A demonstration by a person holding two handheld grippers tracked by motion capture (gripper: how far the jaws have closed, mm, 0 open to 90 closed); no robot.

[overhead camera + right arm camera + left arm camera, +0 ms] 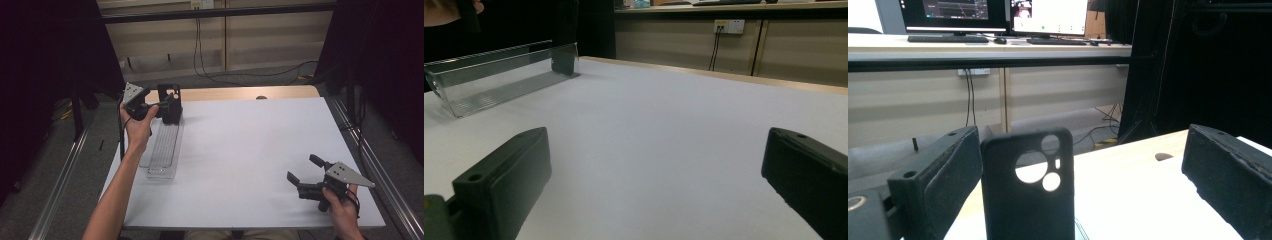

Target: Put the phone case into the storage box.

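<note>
- Upper left, the left gripper (167, 107) held its jaws released around an upright phone case (1028, 190) at the clear tray's (162, 150) far end.
- Lower right, the right gripper (304, 175) hovered over the desk (250, 150), jaws released.

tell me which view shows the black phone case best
The left gripper view: the phone case stands upright between the open jaws, camera cutouts plain. The high view shows it small at the clear tray's far end. The right gripper view leaves it dark, indistinct.
</note>
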